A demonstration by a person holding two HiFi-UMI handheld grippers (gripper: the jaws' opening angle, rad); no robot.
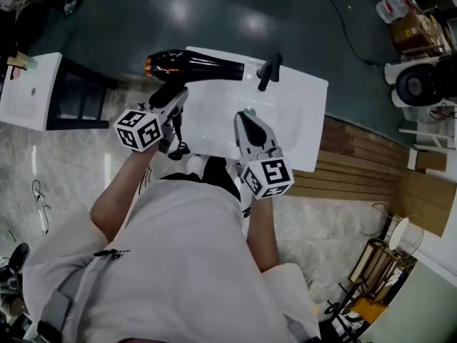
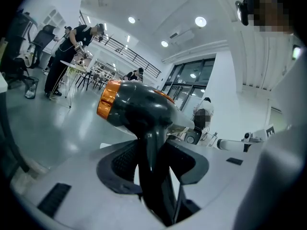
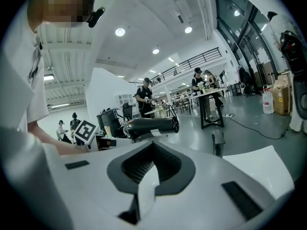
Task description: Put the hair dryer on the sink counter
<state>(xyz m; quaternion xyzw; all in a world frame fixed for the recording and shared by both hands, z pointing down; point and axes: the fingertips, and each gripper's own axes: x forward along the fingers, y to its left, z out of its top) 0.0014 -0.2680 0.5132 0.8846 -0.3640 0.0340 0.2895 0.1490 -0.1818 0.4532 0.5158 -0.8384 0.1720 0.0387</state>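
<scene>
So the white sink counter [image 1: 303, 131] sits right below me. The hair dryer [image 1: 196, 66] hangs over its far left corner, barrel pointing right at the black faucet [image 1: 269, 70], and I can't tell if it's touching yet. My left gripper [image 1: 178, 93] is clamped on its handle. The right gripper [image 1: 246, 120] is pinched narrow and empty, near the basin. I'd say I'm mid-placement, so next I lower it flat, then let go.

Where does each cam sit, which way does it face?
Head view: on the head, steeply down at the counter; shows torso, arms, left gripper, right gripper.
Left gripper view: on that gripper, along its jaws, shut on the dryer handle.
Right gripper view: on that gripper, along its empty jaws toward the dryer; sleeve at left.
Shared: dryer in all three.
</scene>
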